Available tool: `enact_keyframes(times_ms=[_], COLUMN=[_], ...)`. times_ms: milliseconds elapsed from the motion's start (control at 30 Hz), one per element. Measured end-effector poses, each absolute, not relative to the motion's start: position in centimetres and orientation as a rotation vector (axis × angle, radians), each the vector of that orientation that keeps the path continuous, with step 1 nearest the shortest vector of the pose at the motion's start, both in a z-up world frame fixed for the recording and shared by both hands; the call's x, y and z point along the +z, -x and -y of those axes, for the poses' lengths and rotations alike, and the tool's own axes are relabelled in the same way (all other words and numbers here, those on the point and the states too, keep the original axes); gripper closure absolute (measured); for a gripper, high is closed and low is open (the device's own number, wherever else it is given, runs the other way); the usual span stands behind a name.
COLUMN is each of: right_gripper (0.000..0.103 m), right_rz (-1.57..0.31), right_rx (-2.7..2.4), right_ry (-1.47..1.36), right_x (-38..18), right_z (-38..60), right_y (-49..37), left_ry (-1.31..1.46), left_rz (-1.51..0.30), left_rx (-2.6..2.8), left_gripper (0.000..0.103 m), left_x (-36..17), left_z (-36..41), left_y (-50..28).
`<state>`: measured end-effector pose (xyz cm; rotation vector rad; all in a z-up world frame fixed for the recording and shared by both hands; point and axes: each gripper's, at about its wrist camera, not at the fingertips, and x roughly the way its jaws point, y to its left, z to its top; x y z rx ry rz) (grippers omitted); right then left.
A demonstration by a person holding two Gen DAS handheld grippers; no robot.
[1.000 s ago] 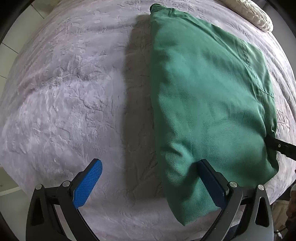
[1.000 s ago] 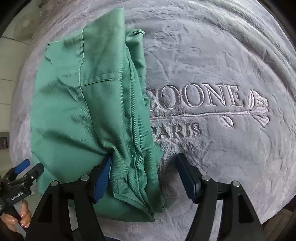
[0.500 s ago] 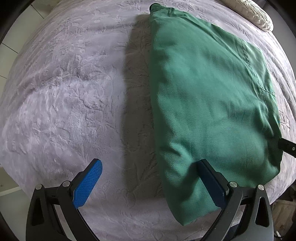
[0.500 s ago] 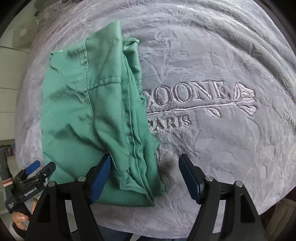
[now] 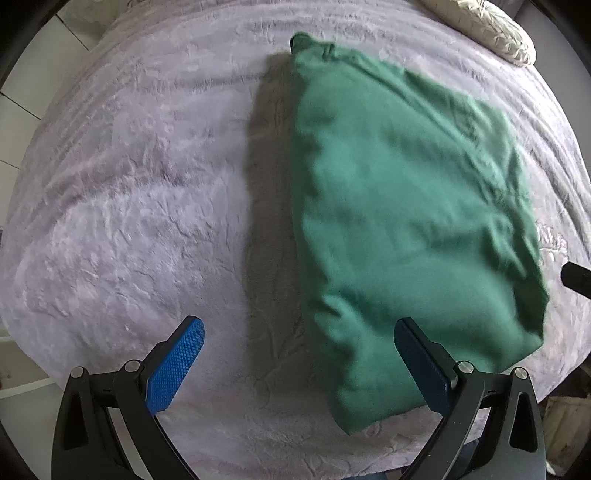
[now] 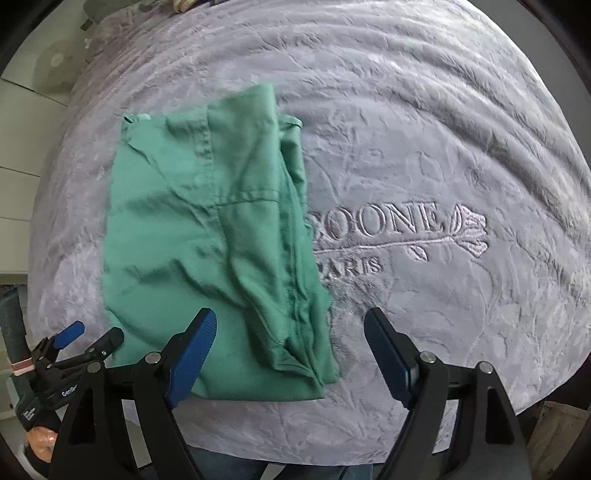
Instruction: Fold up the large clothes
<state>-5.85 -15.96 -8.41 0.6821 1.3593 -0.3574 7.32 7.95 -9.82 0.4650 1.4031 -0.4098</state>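
Lying folded on a grey plush blanket (image 5: 129,221), the green garment (image 5: 406,221) fills the centre and right of the left wrist view, its long edge running from the upper middle down to the lower middle of the frame. At the bottom, the left claw (image 5: 299,363) stands spread wide with nothing between its blue pads; its right finger overlaps the garment's lower edge in the picture, though whether they touch I cannot tell. A pale textured pillow (image 5: 495,33) sits at the upper right.

In the right wrist view, the other claw shows small at the lower left. The same garment (image 6: 207,240) lies left of centre, seams and layered folds showing. Across the bottom the right claw (image 6: 291,354) is opening, the garment's lower right corner between its fingers but not pinched. Embroidered lettering (image 6: 399,229) marks the blanket at centre right.
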Motion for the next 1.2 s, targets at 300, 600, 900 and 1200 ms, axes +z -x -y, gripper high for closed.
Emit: enact_keyframes(times_ms=[300,600,900,1200], right_gripper=[0.004,0.000,0.000,0.000], right_rz=[-1.318,-1.288,-1.284,-1.293], right_rx=[-0.378,-0.411,-0.434,-0.445], right_ry=[-0.612,-0.525,-0.490,-0.483], right_x=[-4.6,-1.1,-0.1,-0.1], right_z=[15.0,13.7,13.0,12.8], right_y=[3.8,2.5,2.1,2.2], left_ry=[-0.433,-0.409,-0.417,-0.414], left_rz=[-1.354,-1.283,-1.253,-1.253], left_rx=[-0.401,-0.405,-0.391,-0.399], left_gripper=[0.000,0.000,0.000,0.000], left_x=[-5.2,-1.4,-0.4,-0.3], left_z=[-7.2,-6.7,-6.4,-6.0], left_y=[-8.8,-8.9,-8.8,-8.4])
